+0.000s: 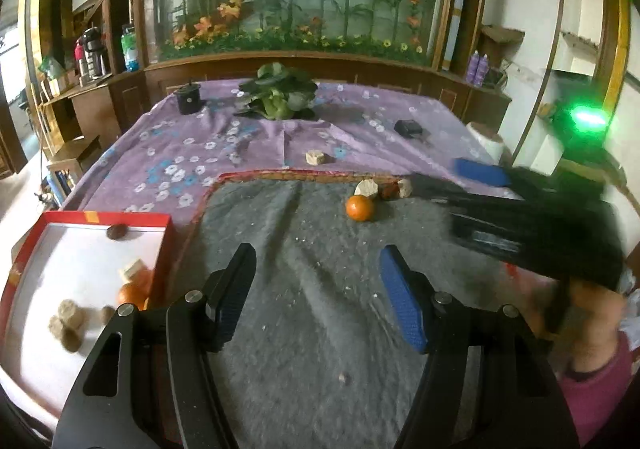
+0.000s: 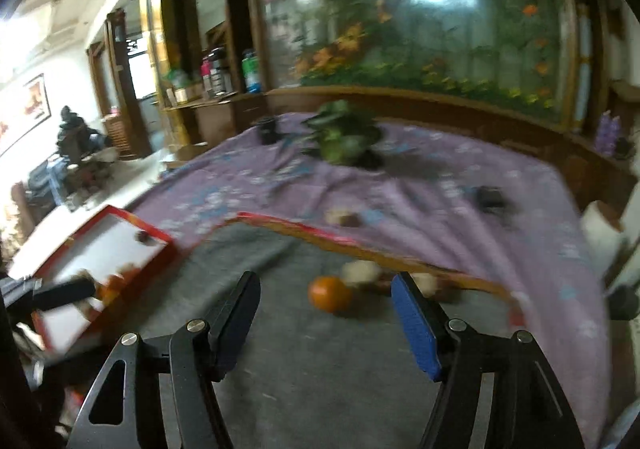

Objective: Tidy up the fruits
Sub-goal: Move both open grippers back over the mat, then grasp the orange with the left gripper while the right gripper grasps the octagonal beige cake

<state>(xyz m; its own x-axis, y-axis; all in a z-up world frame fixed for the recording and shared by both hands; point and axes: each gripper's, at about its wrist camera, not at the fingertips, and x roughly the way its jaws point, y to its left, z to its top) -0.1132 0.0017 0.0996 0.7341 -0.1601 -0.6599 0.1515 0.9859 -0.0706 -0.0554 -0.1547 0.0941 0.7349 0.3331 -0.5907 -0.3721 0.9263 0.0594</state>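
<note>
An orange (image 1: pixel 360 208) (image 2: pixel 330 293) lies on the grey mat (image 1: pixel 304 289) near its far edge. Just behind it are two pale chunks (image 1: pixel 366 188) with a reddish-brown piece (image 1: pixel 388 191) between them. At the left stands a red box (image 1: pixel 24 249) (image 2: pixel 158 235) with a white floor, holding another orange (image 1: pixel 130 293), a pale piece, a dark fruit and several brown round ones (image 1: pixel 70 323). My left gripper (image 1: pixel 318 273) is open over the mat, nothing between its fingers. My right gripper (image 2: pixel 326 279) (image 1: pixel 480 173) is open too and empty, with the orange beyond its tips.
A purple flowered cloth (image 1: pixel 180 153) covers the table. On it are a leafy plant (image 1: pixel 280 93), a black cup (image 1: pixel 188 99), a small black object (image 1: pixel 408 128), a pale chunk (image 1: pixel 316 158) and a paper roll (image 1: pixel 488 141). A person (image 2: pixel 74 137) sits far off left.
</note>
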